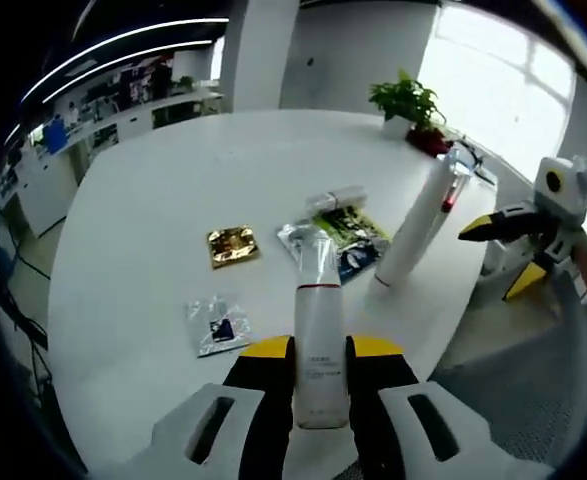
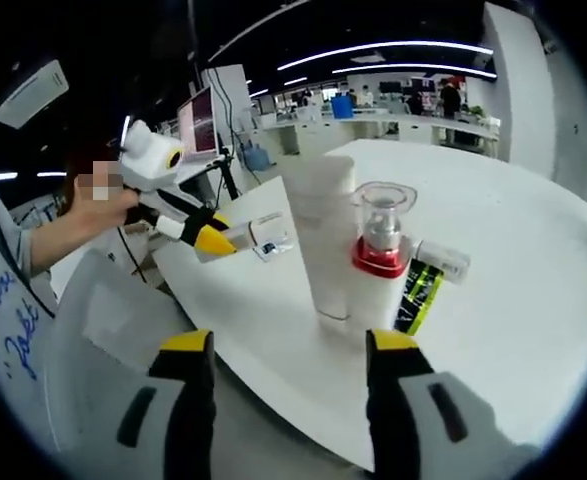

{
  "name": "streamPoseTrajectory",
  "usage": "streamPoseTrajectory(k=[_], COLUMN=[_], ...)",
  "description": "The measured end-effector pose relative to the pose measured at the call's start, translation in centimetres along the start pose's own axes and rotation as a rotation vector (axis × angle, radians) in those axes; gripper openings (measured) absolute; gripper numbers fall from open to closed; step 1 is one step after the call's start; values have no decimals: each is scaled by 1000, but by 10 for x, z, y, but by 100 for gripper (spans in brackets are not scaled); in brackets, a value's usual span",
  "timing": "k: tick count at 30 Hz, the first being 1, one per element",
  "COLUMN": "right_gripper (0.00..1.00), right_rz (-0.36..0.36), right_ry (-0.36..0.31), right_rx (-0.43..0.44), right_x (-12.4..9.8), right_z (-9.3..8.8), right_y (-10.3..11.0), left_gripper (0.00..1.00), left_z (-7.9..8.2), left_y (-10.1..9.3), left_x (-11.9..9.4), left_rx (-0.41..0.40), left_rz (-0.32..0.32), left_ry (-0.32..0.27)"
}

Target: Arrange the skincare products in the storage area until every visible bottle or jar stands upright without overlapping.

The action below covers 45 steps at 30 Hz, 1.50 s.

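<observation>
My left gripper (image 1: 321, 350) is shut on a white bottle with a red band (image 1: 318, 330), which points away over the white table (image 1: 173, 180). To the right a tall white bottle (image 1: 413, 235) stands upright, with a clear-capped pump bottle with a red collar (image 1: 455, 175) close behind it. In the right gripper view the same tall white bottle (image 2: 325, 240) and red-collared pump bottle (image 2: 381, 245) stand side by side, just beyond my open right gripper (image 2: 291, 345), which holds nothing. The right gripper (image 1: 513, 225) also enters the left gripper view from the right.
Flat on the table lie a gold sachet (image 1: 233, 245), a green-black sachet (image 1: 351, 235), a small clear tube (image 1: 335, 198) and a small clear sachet (image 1: 216, 325). A potted plant (image 1: 408, 105) stands at the far edge. A person's hand holds the left gripper (image 2: 208, 235).
</observation>
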State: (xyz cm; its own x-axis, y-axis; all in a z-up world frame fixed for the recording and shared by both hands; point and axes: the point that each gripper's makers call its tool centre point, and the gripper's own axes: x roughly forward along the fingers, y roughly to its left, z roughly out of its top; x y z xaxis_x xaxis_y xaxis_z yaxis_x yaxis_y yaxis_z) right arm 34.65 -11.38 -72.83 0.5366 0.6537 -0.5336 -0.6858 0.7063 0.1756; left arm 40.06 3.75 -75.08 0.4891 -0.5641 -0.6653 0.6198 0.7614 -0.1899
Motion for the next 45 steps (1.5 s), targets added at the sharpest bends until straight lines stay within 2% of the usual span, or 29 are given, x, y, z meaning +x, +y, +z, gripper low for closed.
streamPoseTrajectory(k=[3,11,14,19,26,32,40,45], right_gripper=[62,59,59,57,55,54,52,50], right_rz=[18,27,22,36,94,126,153,182], right_ry=[-37,-67,-71,-85,-113,-134,-168,-249], right_rx=[27,93,95,135,189,240,313,386], right_x=[2,4,5,7,8,8,7,0], right_z=[3,-1,1,2,6,8,12,25], right_y=[2,2,1,2,9,11,11,10], left_gripper=[16,16,16,16,16,16,16,16], left_z=[-1,-2,-7,-12,-13,-8,9,17], left_y=[-5,-25,-32,-36,-58,-75,-100,-123], left_x=[-1,-4,-4,-7,-6,-3,0,1], left_rx=[7,34,50,60,95,116,131,132], left_rz=[-8,-53,-74,-97,-149,-203,-275,-333], left_ry=[2,10,33,46,65,56,12,-15])
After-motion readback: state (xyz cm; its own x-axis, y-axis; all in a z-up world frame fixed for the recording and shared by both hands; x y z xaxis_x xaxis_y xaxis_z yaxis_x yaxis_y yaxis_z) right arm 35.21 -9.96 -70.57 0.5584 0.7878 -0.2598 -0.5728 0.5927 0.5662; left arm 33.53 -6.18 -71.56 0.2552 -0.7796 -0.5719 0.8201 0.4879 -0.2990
